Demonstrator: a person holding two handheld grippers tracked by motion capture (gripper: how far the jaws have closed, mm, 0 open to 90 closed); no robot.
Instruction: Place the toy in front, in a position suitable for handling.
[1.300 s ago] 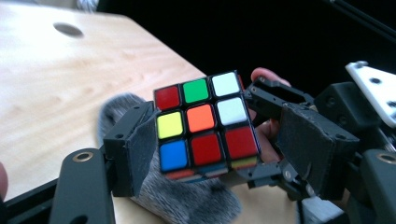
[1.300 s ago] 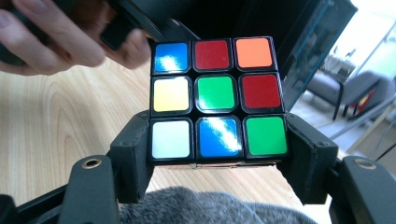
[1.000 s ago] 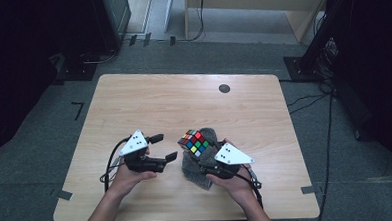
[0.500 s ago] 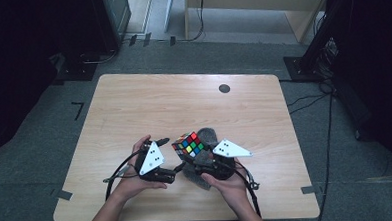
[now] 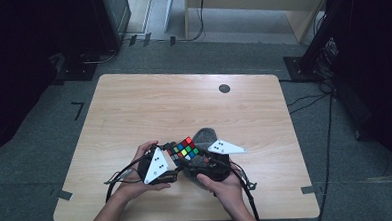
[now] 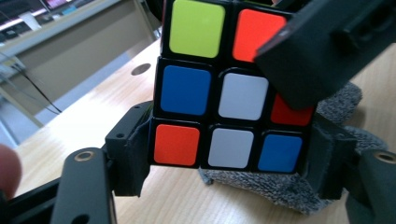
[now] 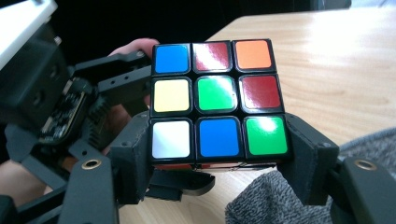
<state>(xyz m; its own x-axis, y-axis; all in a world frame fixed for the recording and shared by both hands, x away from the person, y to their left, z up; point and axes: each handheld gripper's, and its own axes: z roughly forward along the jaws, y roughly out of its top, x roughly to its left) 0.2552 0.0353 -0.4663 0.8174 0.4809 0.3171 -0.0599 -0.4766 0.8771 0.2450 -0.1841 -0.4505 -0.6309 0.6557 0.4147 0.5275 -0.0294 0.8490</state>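
Observation:
A scrambled Rubik's cube [image 5: 183, 148] hangs just above the table's near edge, held between both grippers. My right gripper [image 5: 198, 160] is shut on it; in the right gripper view its pads [image 7: 306, 154] press both sides of the cube's [image 7: 217, 102] bottom row. My left gripper [image 5: 172, 164] meets the cube from the left. Its jaws have just been closing, and in the left gripper view they clamp the lowest row of the cube [image 6: 229, 107]. The right gripper's black jaw covers that cube's upper right corner. A grey cloth [image 5: 205, 137] lies under and behind the cube.
The wooden table [image 5: 159, 107] has a black round grommet [image 5: 224, 88] at the far right. Cables trail from both grippers over the near edge. Dark equipment and a cable-strewn floor surround the table.
My left gripper moved right to the cube and closed its jaws on it. The right gripper kept still with the cube in it.

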